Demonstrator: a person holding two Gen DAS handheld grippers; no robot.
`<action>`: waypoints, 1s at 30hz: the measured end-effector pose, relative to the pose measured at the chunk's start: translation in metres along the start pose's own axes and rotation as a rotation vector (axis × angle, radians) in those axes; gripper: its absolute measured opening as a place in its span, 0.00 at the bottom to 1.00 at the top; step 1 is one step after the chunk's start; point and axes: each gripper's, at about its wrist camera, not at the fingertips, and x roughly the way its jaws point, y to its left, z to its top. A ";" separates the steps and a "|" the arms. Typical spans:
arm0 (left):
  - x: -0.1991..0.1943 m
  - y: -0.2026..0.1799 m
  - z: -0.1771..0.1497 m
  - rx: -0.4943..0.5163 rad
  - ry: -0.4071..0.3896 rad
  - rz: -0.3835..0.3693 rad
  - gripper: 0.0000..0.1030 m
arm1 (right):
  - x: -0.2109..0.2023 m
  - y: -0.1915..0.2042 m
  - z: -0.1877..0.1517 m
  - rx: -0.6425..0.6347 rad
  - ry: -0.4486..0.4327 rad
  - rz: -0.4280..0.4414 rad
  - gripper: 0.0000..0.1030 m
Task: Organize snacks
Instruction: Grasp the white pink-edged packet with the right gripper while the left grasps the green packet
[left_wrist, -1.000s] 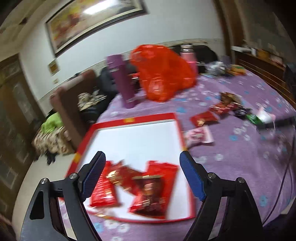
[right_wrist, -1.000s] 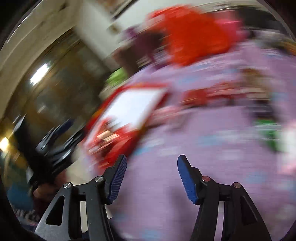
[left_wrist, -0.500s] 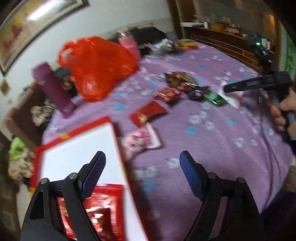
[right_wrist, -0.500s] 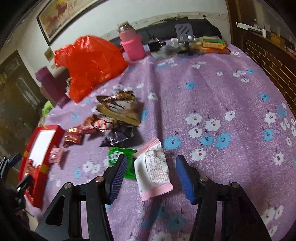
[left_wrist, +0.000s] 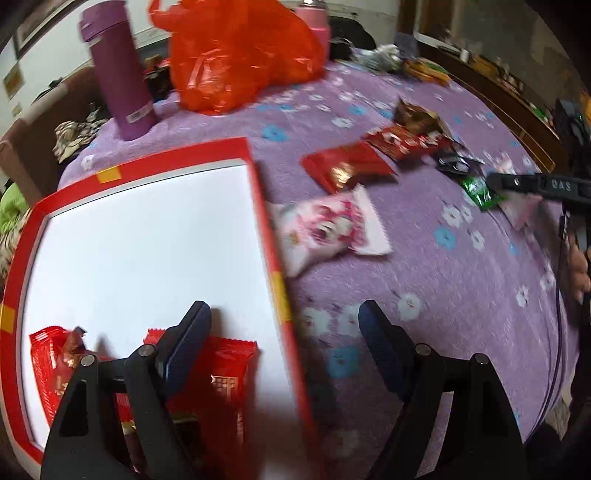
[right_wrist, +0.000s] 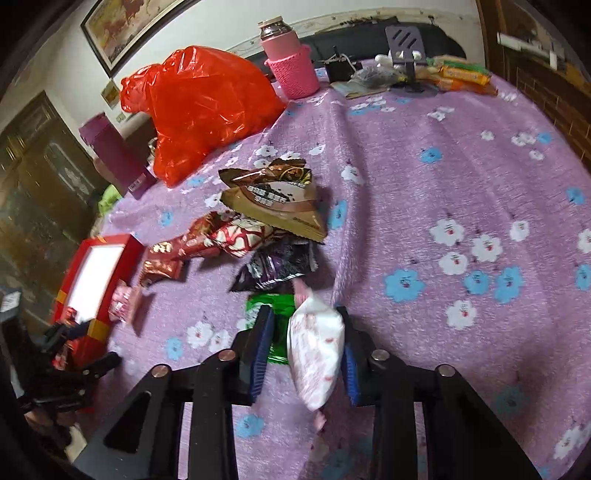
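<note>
Right wrist view: right gripper (right_wrist: 304, 345) closing around the white-pink snack packet (right_wrist: 314, 350), which sits between its jaws; left gripper (left_wrist: 284, 345) spread wide, empty, straddling the red tray's (left_wrist: 258, 177) right edge.

I am looking at a home, likely a living room. A framed painting (right_wrist: 122, 27) is hanging upper left, a dark wooden door (right_wrist: 40, 177) is standing at left, and a purple flowered tablecloth (right_wrist: 461, 177) is covering a table cluttered with thermos flasks (left_wrist: 118, 70).
</note>
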 end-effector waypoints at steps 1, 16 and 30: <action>0.001 0.004 0.000 -0.003 0.002 0.029 0.80 | 0.003 -0.001 0.001 0.017 0.011 0.035 0.29; -0.012 -0.059 0.024 0.092 -0.048 0.062 0.82 | 0.035 -0.044 0.002 0.316 0.066 0.433 0.18; 0.023 -0.146 0.079 0.115 -0.016 0.066 0.82 | 0.025 -0.045 0.002 0.287 0.154 0.477 0.44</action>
